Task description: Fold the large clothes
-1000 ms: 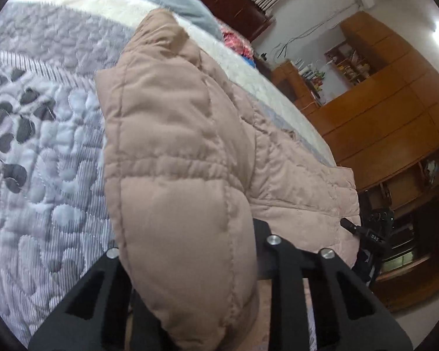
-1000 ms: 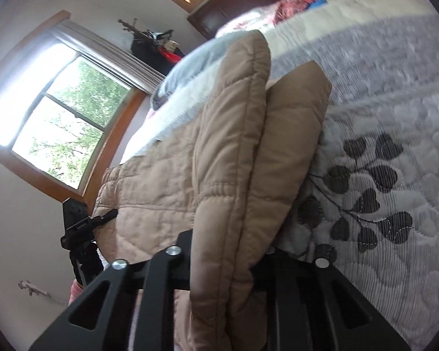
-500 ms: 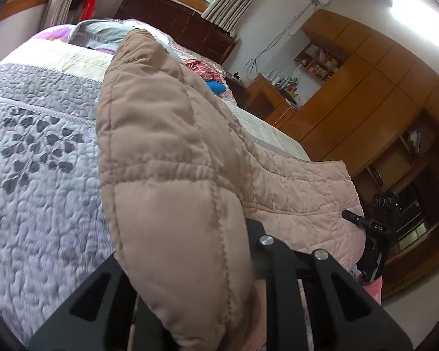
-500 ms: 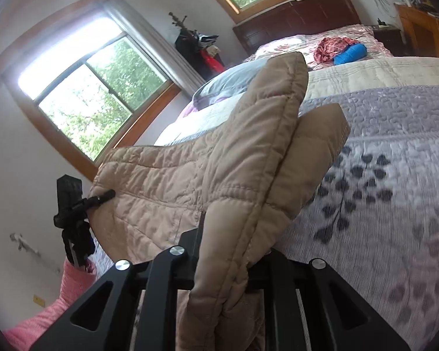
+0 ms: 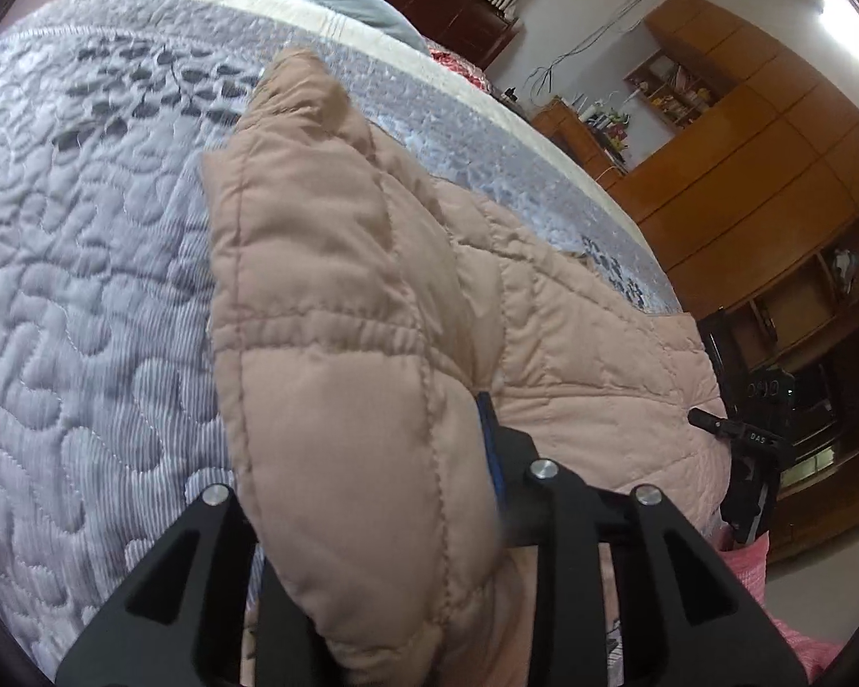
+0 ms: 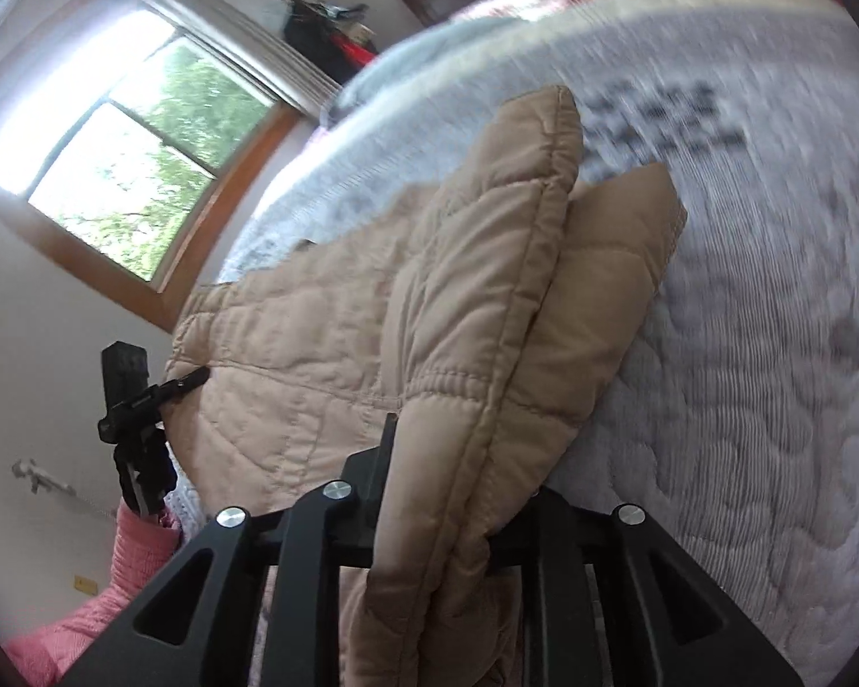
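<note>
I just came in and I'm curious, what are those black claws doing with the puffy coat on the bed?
A person is folding a tan coat on the bed. The left claw and right claw each have a padded edge of the coat between them, lifted over the quilt. Both claws' jaws are opening, so they seem to be letting the fold go.
</note>
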